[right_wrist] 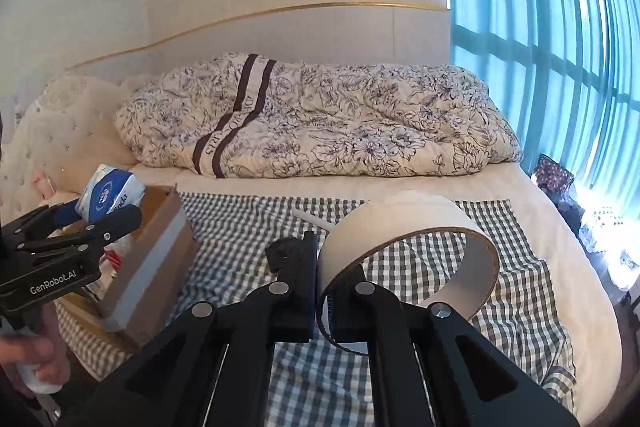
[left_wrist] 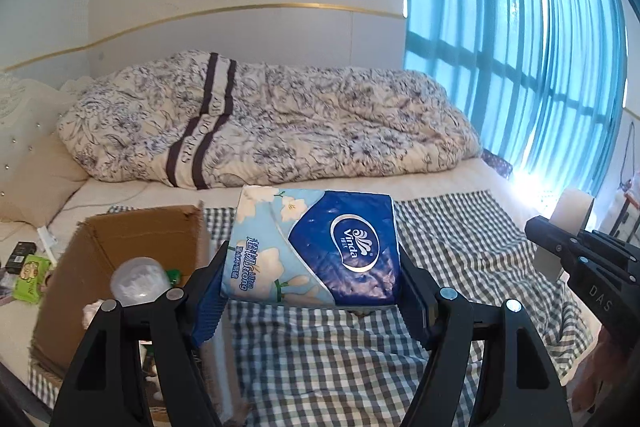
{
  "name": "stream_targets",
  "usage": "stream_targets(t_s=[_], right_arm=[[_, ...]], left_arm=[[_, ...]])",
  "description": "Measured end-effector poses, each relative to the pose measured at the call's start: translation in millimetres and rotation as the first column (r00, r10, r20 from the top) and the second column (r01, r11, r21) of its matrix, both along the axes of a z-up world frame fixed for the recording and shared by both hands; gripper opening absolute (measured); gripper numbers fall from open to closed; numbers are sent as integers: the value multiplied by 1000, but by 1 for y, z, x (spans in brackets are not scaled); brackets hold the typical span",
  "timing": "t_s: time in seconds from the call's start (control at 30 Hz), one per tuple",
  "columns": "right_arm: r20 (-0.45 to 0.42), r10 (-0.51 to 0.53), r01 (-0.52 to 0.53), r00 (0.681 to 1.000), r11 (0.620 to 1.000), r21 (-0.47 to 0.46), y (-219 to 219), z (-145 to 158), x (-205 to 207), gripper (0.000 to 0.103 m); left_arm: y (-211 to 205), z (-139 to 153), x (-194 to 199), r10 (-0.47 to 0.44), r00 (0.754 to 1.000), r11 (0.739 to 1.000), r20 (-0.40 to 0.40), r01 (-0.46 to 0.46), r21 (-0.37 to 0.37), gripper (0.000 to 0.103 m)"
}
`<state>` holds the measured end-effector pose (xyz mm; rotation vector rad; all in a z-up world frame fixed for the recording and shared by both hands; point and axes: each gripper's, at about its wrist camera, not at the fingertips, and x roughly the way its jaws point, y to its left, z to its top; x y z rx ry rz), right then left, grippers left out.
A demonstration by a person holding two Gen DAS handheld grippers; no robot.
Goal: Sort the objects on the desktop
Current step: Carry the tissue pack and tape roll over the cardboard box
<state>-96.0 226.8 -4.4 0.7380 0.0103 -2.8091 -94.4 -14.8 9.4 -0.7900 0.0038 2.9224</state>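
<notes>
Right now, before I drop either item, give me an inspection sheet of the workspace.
Surface: checked cloth spread over the bed.
Job's things: tissue pack and tape roll, both held above the cloth; cardboard box open, already holding a clear plastic container.
Clutter: green packet and a small black item left of the box.
Grippers: left gripper shut on the tissue pack; right gripper shut on the tape roll's wall.
Cables: thin white cord on the mattress.
Surroundings: rumpled floral duvet, blue curtain.
</notes>
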Motion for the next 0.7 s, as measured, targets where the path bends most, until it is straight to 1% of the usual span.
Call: stream_targets(t_s=[0.1, 0.17, 0.27, 0.47, 0.7], right_arm=[[-15, 5, -5, 1000, 1000, -1, -6, 7, 11, 4], [-20, 12, -13, 1000, 1000, -8, -10, 10, 18, 4], [-24, 23, -24, 999, 1000, -15, -16, 16, 23, 4], [-33, 68, -68, 997, 998, -10, -34, 27, 24, 4], [-30, 142, -142, 989, 990, -1, -69, 34, 18, 4]], left_arm=[[-9, 4, 9, 32, 999, 999, 1, -32, -8, 75], [-18, 6, 15, 39, 999, 999, 0, -39, 14, 75], [-30, 10, 23, 58, 998, 998, -6, -58, 19, 75], [-56, 15, 30, 101, 995, 995, -19, -101, 20, 75], [-91, 22, 32, 155, 988, 988, -25, -155, 18, 75]])
